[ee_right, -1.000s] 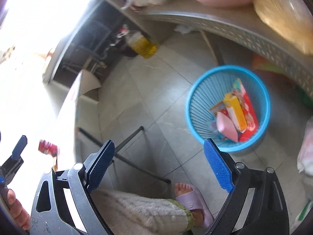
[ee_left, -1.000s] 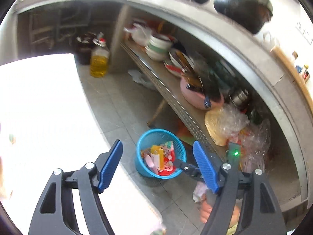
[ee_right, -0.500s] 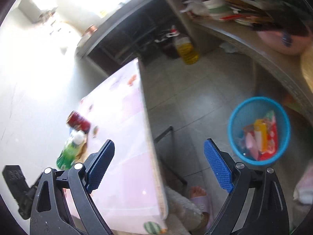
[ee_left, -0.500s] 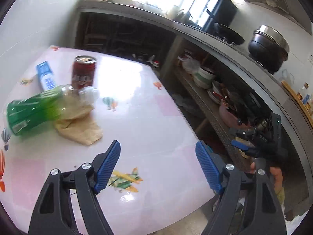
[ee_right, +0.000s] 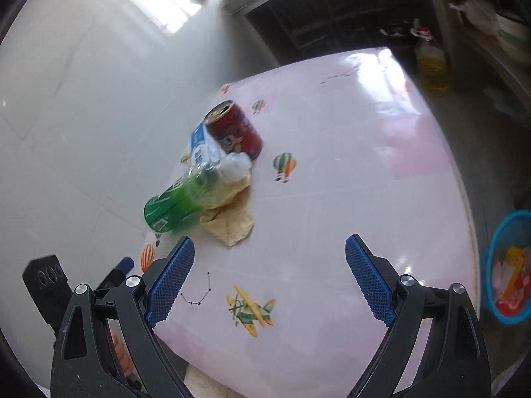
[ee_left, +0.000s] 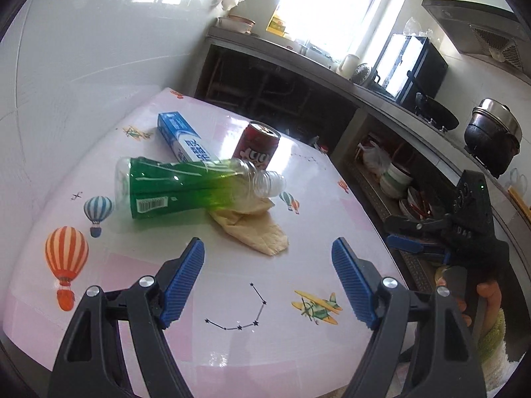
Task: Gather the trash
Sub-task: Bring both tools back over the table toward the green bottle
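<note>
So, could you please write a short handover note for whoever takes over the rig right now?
Left gripper: open, empty, above the near part of the table.
Right gripper: open, empty, also over the table's near edge.
On the table, clustered: green bottle lying on its side, partly on a crumpled tan paper; red can upright; blue box flat.
Blue bin on the floor beside the table already holds wrappers.
Left: all four items into the bin.

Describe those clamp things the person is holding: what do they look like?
Both the left gripper and right gripper have black plastic frames with triangular cut-outs, silver rivets and two ribbed blue pads. A fuzzy cream sleeve with a green cuff shows at the wrist.
</note>
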Tool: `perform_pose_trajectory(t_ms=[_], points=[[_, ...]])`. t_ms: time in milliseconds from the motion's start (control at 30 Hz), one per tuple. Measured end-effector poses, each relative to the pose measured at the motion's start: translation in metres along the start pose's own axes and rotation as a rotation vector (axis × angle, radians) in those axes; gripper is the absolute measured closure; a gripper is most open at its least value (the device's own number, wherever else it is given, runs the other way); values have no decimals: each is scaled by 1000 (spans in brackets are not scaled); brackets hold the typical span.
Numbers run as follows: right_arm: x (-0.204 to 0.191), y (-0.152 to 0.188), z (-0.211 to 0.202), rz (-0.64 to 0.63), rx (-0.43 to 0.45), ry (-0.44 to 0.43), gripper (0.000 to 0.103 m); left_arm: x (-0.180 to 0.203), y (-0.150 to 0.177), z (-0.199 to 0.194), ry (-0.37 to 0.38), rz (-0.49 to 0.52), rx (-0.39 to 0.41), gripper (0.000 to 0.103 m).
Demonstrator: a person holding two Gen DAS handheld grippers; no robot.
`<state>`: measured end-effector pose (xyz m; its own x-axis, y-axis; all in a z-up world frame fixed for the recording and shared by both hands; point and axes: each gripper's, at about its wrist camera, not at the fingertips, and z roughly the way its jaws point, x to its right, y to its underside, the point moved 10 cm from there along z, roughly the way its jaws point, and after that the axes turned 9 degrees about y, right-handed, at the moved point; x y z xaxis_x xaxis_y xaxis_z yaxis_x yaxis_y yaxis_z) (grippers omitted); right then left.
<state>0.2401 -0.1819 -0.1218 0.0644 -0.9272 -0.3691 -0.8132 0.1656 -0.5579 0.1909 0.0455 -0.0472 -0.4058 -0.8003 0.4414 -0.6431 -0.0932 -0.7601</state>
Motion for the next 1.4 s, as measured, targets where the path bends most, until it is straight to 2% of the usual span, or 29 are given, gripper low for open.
perform_pose_trajectory(t_ms=[200,333,433,500,567,633,700,833,900,933,967,1000,1400], points=[[-62,-5,56,-223,-33,61,15,-15,-34,-7,-24,35,66,26],[-81,-10,96,-342,-40,125,18,-29,-54,5,-44,81,57,26],[-88,-12,117,-407,-39,190,27,-38,-62,20,-53,121,17,26],[-92,-13,125,-436,-33,214,32,-39,-63,36,-34,180,-47,26],[-94,-12,130,-461,-31,233,37,-44,-66,50,-67,236,-78,25],[-93,-11,135,-470,-35,247,43,-48,-70,65,-69,300,-124,21],[-90,-9,138,-465,-48,251,54,-57,-74,78,-105,335,-153,20],[-84,-5,136,-444,-50,243,66,-72,-77,94,-114,302,-195,20],[-83,-6,136,-431,-53,239,85,-76,-76,96,-96,265,-200,20],[-83,-7,137,-419,-63,231,89,-77,-75,96,-96,248,-202,20],[-81,-7,136,-408,-74,220,99,-78,-74,96,-99,238,-203,20],[-80,-5,135,-393,-88,201,102,-78,-72,95,-99,233,-201,20],[-65,47,85,-322,-165,95,103,-61,-45,84,-89,236,-229,20]])
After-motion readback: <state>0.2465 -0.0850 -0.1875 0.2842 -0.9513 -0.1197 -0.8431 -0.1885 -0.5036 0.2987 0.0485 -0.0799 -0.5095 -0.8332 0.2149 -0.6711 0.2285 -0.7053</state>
